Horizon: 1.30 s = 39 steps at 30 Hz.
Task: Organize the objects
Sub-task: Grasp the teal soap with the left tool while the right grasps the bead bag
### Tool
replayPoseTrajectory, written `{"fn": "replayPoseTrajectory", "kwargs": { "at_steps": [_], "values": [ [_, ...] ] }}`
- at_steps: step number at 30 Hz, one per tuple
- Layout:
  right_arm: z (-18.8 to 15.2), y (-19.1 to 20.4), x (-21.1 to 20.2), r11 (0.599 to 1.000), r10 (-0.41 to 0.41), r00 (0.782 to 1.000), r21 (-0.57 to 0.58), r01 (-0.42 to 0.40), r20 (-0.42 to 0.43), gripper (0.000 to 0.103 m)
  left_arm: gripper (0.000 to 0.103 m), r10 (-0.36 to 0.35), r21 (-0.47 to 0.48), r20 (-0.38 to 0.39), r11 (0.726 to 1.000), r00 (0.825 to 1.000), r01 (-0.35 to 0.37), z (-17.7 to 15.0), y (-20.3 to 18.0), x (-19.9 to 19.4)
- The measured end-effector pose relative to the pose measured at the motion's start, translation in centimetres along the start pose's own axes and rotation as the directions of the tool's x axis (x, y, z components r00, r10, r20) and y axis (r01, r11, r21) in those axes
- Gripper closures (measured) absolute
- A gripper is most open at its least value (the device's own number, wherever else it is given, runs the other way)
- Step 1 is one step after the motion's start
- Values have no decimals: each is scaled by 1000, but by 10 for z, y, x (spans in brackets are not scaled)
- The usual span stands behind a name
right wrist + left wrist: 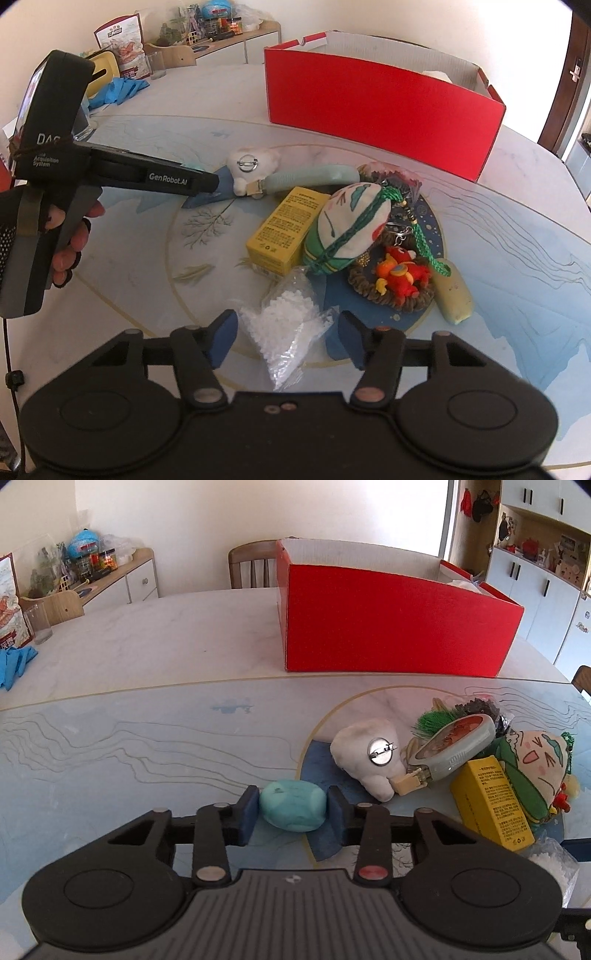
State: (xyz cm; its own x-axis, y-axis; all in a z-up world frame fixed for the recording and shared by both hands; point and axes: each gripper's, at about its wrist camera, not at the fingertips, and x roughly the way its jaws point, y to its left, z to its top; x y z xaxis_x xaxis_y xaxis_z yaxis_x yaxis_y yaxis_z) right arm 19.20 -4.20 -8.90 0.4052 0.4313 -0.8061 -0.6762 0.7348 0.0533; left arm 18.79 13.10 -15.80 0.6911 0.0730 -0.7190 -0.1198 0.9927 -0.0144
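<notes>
My left gripper (292,805) is shut on a teal putty lump (292,804) just above the table. A pile lies to its right: a white tooth plush with a pin badge (365,758), a grey-green oval case (452,747), a yellow box (489,805) and a cartoon-face pouch (535,764). My right gripper (286,338) is open, its fingers either side of a clear bag of white beads (286,325) on the table. The pile lies beyond it: the yellow box (286,230), the pouch (347,229), a red toy on a woven ring (400,275). The left gripper's body (122,175) shows at left.
An open red cardboard box (399,624) stands at the back of the table and also shows in the right wrist view (380,107). A pale yellow putty piece (454,295) lies right of the pile. Blue gloves (14,661) and a glass (38,622) sit far left.
</notes>
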Motion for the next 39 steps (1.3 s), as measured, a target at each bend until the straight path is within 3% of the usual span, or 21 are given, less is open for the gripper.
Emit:
{"fn": "replayPoseTrajectory", "kwargs": {
  "at_steps": [5, 10, 23, 39],
  "values": [
    [-1, 1, -4, 1000, -10, 1000, -16, 11, 7, 59, 64, 19, 8, 1, 1000, 1000, -19, -1, -2, -6],
    [0, 1, -12, 1000, -7, 1000, -18, 8, 14, 64, 64, 29, 8, -8, 1000, 1000, -28, 1, -3, -14],
    [12, -5, -54, 1000, -2, 999, -11, 3, 50, 65, 64, -27, 39, -4, 999, 1000, 28, 12, -7, -54],
    [75, -39, -100, 999, -23, 982, 51, 14, 186, 65, 64, -135, 79, 29, 988, 990, 133, 85, -25, -96]
  ]
}}
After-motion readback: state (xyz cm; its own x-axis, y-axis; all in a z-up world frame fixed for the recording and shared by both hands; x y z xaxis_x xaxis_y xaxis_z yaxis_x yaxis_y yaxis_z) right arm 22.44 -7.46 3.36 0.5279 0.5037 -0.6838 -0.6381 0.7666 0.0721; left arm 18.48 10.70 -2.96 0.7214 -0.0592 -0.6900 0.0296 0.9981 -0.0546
